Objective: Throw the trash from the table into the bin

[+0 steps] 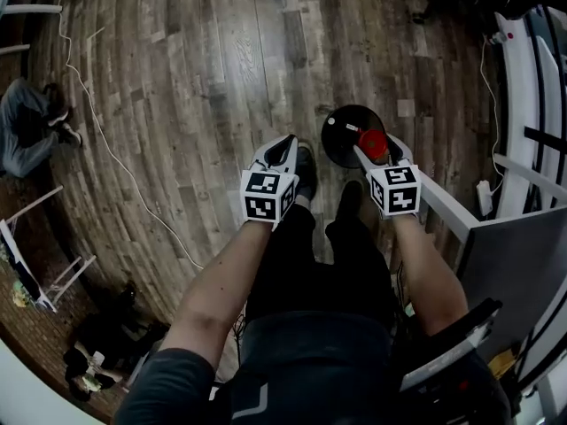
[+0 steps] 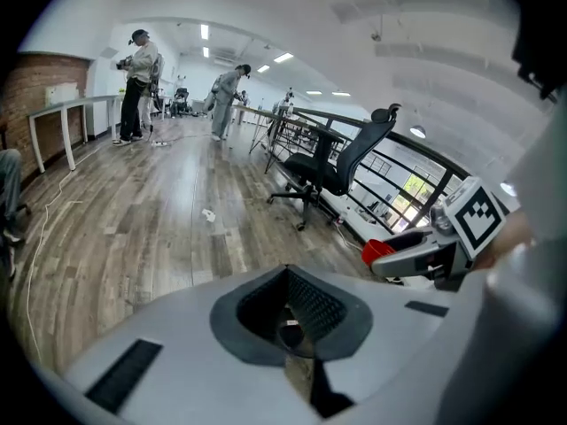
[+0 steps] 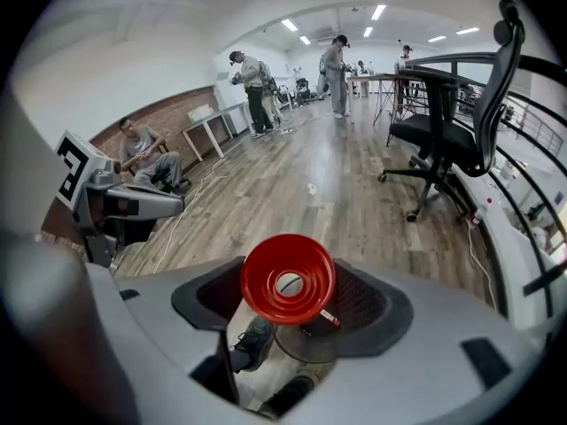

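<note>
Red cup (image 3: pixel 266 286) is clamped in the right tongs (image 1: pixel 374 149), tilted down just above the black bin (image 1: pixel 339 131) on the floor, seemingly for dropping; the left tongs (image 1: pixel 285 149) hang together, empty.

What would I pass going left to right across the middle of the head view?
seated person's legs → white cable → left gripper → red cup, held in the right gripper → grey table
</note>
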`<state>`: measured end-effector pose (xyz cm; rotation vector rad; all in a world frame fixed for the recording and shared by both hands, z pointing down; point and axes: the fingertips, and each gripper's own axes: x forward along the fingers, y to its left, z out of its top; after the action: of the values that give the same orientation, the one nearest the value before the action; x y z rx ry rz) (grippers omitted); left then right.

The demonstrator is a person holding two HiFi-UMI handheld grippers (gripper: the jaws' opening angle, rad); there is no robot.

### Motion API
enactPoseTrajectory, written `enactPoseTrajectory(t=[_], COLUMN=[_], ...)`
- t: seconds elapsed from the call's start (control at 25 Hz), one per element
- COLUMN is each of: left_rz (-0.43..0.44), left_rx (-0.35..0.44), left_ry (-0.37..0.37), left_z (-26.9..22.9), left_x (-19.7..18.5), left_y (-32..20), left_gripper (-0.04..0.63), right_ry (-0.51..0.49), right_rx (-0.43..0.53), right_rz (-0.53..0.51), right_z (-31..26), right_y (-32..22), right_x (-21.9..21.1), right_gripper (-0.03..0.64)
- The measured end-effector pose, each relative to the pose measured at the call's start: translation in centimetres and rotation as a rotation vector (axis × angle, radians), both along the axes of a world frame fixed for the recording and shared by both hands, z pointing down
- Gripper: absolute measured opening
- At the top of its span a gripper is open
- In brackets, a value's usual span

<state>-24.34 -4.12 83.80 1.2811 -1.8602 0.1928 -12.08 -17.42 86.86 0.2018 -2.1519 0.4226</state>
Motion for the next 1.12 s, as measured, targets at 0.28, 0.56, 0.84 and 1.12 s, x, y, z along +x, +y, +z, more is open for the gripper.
enactPoseTrajectory(t=[0.28, 0.56, 0.84, 1.12], left_rz=[0.031, 0.116, 0.03, 0.012], left_rx=[-0.085, -0.136, -0.194, -0.185], left_ry=[0.048, 0.033, 0.074, 0.106], left_z=[9.3, 17.5, 25.3, 31.2], left_x=[1.8, 2.4, 1.0, 0.4], left_y=[-0.2, -1.0, 0.2, 0.6], left_gripper=[0.011, 0.011, 0.011, 0.011], right_ry=[0.092, 0.17, 0.212, 0.271], right_rx=[-0.063, -0.094, -0.154, -0.13], right_rz=[-0.029, -0.104, -0.232, -0.373], right_z=[10.4, 19.9, 27.8, 34.9], right_y=[0.8, 1.5, 3.1, 4.4], right_x=[2.2, 2.4, 1.1, 0.1], right_gripper=[0.313, 0.311, 0.313, 0.313])
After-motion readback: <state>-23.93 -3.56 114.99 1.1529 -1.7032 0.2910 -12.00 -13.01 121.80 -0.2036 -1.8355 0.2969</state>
